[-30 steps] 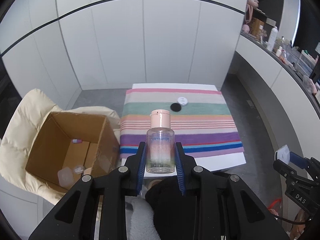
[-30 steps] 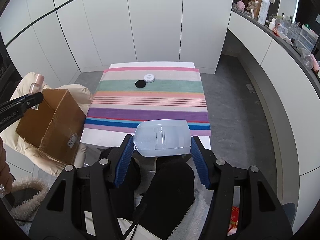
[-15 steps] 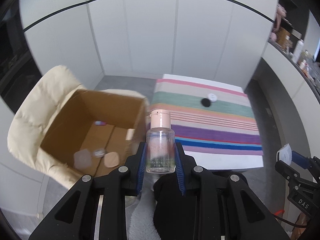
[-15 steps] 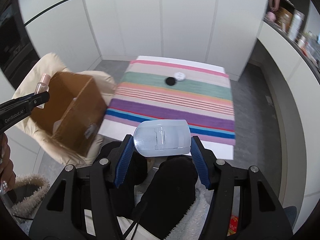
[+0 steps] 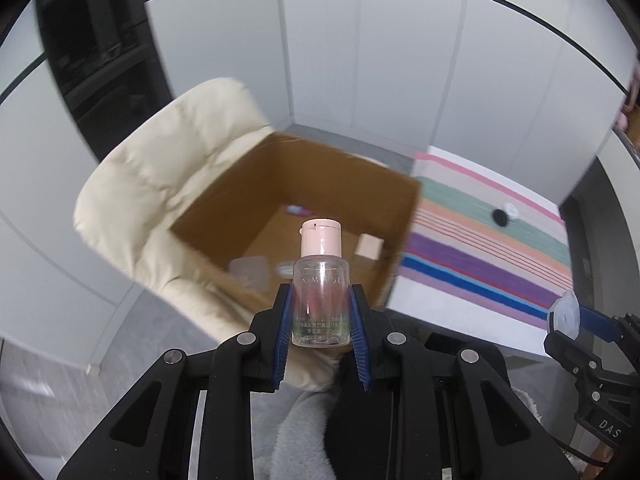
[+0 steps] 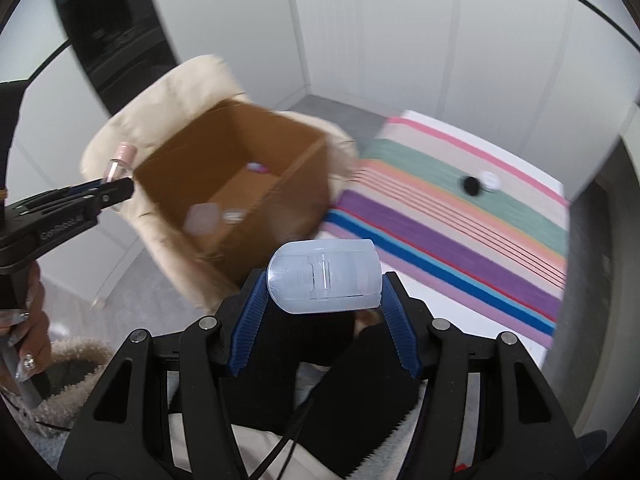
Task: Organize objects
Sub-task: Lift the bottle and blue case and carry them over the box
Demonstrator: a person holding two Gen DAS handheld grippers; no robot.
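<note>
My left gripper [image 5: 320,312] is shut on a clear bottle with a pink cap [image 5: 321,276], held upright in front of the open cardboard box [image 5: 240,184]. The box also shows in the right wrist view [image 6: 296,168], with several small items on its floor. My right gripper [image 6: 324,284] is shut on a translucent plastic case [image 6: 324,276], held above the gap between box and table. The left gripper and bottle [image 6: 118,162] show at the left of the right wrist view. The right gripper with the case [image 5: 566,314] shows at the right of the left wrist view.
The box sits on a cream padded chair [image 5: 160,184]. A table with a striped cloth [image 5: 480,256] stands to the right, bearing a black disc [image 5: 499,216] and a white round lid [image 5: 511,210]. White cabinet walls stand behind.
Both grippers have swung left, away from the striped table and toward the box on the chair. Each still holds its object.
</note>
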